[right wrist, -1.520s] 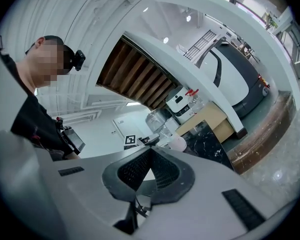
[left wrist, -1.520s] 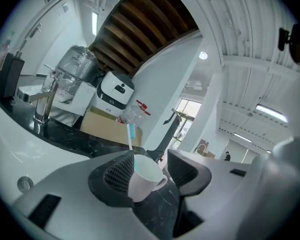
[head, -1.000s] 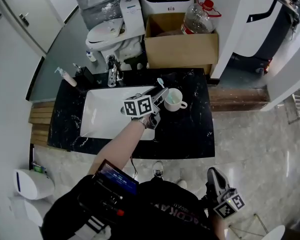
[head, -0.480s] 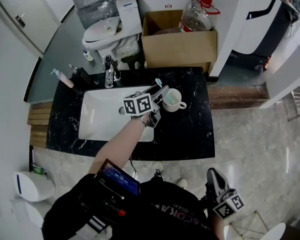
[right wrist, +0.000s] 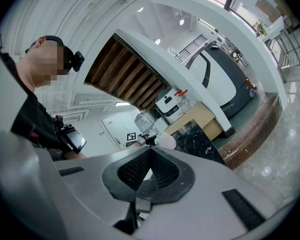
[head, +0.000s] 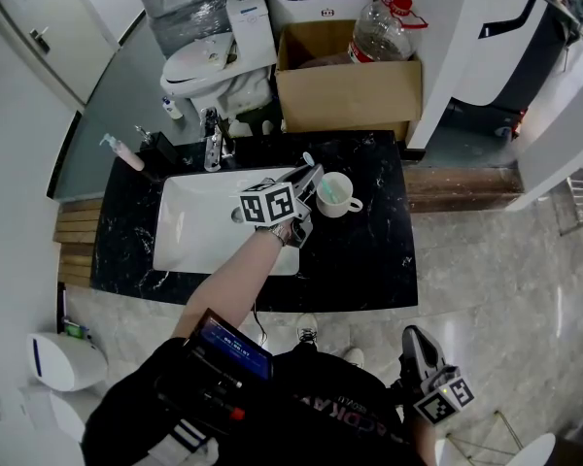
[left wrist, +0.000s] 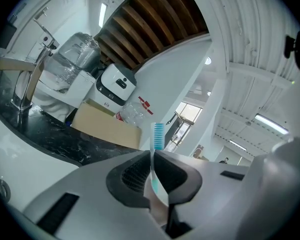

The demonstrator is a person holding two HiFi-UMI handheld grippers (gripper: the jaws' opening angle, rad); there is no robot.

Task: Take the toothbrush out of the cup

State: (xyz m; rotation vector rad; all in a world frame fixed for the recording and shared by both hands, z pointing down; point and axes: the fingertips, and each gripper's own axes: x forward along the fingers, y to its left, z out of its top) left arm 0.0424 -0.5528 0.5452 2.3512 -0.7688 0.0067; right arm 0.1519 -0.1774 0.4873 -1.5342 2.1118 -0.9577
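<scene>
Closing within the last half second, the jaws of the left gripper point(head: 311, 179) now stand clamped on the handle of the toothbrush point(left wrist: 158, 134), which was loose between open jaws a moment earlier; the arm itself has barely shifted.

From left across the black marble worktop point(head: 364, 255): a soap dispenser point(head: 122, 150) lies near the back corner, a chrome faucet point(head: 214, 145) stands behind the white sink basin point(head: 199, 226), and the person's left arm reaches over the basin's right end. The toothbrush leans up and to the left out of the white cup point(head: 336, 194), its blue-bristled head point(head: 308, 159) showing above the jaws in both the head view and the left gripper view, its lower end still inside the cup. The cup stands on the worktop just right of the basin, handle turned to the right.

Behind the worktop sit a white toilet point(head: 214, 66) and an open cardboard box point(head: 350, 93) with a large water bottle point(head: 377, 35) in it.

At lower right, well apart from the worktop, the right gripper point(head: 415, 340) hangs beside the person's body; its own view point(right wrist: 149, 151) shows the jaws together with nothing between them.
</scene>
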